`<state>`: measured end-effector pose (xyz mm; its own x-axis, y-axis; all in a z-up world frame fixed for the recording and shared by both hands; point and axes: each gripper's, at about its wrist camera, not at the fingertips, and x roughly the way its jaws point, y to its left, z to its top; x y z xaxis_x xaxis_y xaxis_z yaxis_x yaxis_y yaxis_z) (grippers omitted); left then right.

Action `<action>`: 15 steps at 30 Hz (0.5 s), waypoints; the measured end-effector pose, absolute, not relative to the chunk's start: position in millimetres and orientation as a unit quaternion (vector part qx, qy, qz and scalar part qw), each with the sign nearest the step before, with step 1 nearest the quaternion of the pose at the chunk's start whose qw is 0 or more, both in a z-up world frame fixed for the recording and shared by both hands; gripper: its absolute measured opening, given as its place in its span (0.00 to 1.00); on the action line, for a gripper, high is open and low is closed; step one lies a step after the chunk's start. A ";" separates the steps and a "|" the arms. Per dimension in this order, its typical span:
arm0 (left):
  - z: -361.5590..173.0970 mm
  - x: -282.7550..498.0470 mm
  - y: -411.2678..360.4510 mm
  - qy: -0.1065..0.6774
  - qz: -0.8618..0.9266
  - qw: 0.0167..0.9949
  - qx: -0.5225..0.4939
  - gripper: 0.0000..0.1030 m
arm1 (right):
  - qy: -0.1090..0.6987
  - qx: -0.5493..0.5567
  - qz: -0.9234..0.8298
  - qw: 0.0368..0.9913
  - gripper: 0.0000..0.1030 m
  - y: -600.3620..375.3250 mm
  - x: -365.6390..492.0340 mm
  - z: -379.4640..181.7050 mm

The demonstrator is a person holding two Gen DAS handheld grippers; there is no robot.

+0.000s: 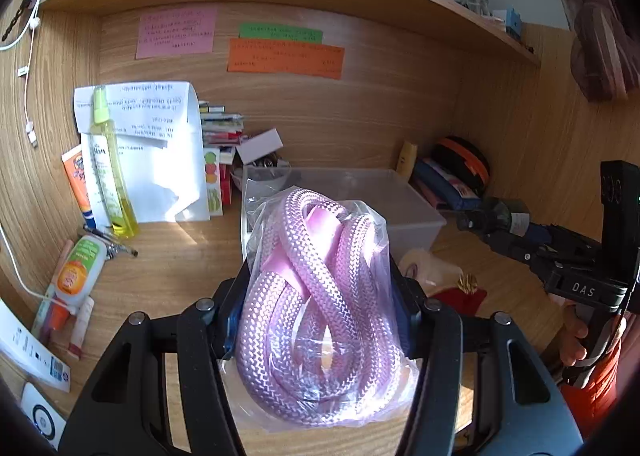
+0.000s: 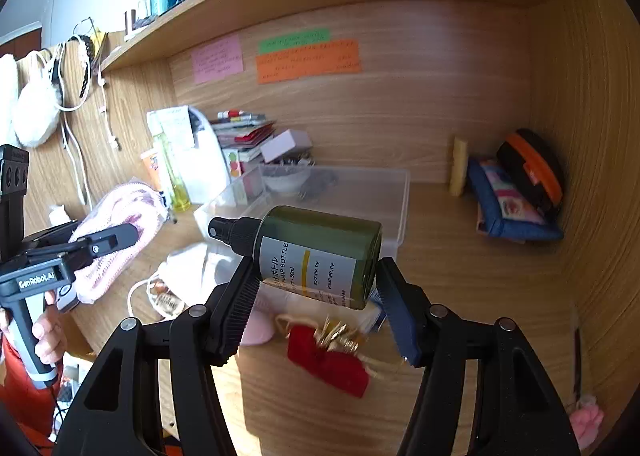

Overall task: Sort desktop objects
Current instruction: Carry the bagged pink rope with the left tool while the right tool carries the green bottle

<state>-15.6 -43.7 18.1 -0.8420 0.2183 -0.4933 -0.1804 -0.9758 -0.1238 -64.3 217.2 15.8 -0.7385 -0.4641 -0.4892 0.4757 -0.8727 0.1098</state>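
My left gripper (image 1: 320,296) is shut on a clear bag of coiled pink rope (image 1: 320,316), held above the desk in front of a clear plastic bin (image 1: 416,211). The bag and left gripper also show at the left of the right wrist view (image 2: 120,232). My right gripper (image 2: 316,288) is shut on a dark green pump spray bottle (image 2: 316,256), lying sideways with its black nozzle to the left, above the desk near the bin (image 2: 360,191). The bottle also shows at the right of the left wrist view (image 1: 500,219).
A red pouch with gold trinkets (image 2: 328,360) and a white cloth bag (image 2: 192,272) lie on the desk below. A yellow spray bottle (image 1: 108,167), tubes (image 1: 76,276) and papers stand at left. A blue case (image 2: 508,207) and an orange-black case (image 2: 532,171) are at right.
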 end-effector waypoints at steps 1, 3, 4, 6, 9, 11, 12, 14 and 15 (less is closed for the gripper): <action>20.0 -18.0 -44.3 -0.036 0.960 0.102 -0.259 0.55 | 0.012 0.256 -0.933 0.251 0.55 217.3 -67.0 18.6; 23.9 -23.0 -45.1 -0.035 0.962 0.099 -0.254 0.55 | 0.012 0.253 -0.935 0.249 0.55 217.7 -71.3 22.0; 25.6 -26.4 -45.6 -0.035 0.962 0.098 -0.252 0.55 | 0.013 0.250 -0.936 0.249 0.55 217.9 -74.5 24.2; 28.8 -33.3 -46.8 -0.034 0.963 0.097 -0.248 0.55 | 0.012 0.248 -0.936 0.250 0.55 217.6 -80.0 26.7; 31.1 -43.5 -48.5 -0.035 0.964 0.093 -0.245 0.55 | 0.009 0.246 -0.936 0.251 0.55 216.9 -90.6 30.4; 31.6 -52.0 -50.0 -0.037 0.964 0.094 -0.247 0.55 | 0.007 0.246 -0.936 0.253 0.55 215.0 -98.5 32.9; 31.7 -56.6 -51.0 -0.039 0.964 0.091 -0.248 0.55 | 0.007 0.246 -0.936 0.253 0.55 214.3 -102.0 33.9; 31.4 -66.4 -52.4 -0.040 0.963 0.091 -0.252 0.55 | 0.009 0.245 -0.936 0.252 0.55 211.3 -110.1 36.6; 31.2 -73.0 -53.0 -0.042 0.962 0.090 -0.254 0.55 | 0.009 0.246 -0.936 0.253 0.55 210.1 -113.9 37.5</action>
<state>-73.0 -53.0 31.2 -0.8542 0.1954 -0.4817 -0.1527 -0.9801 -0.1269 -113.9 210.1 37.5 -0.7510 -0.4688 -0.4651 0.4777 -0.8719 0.1075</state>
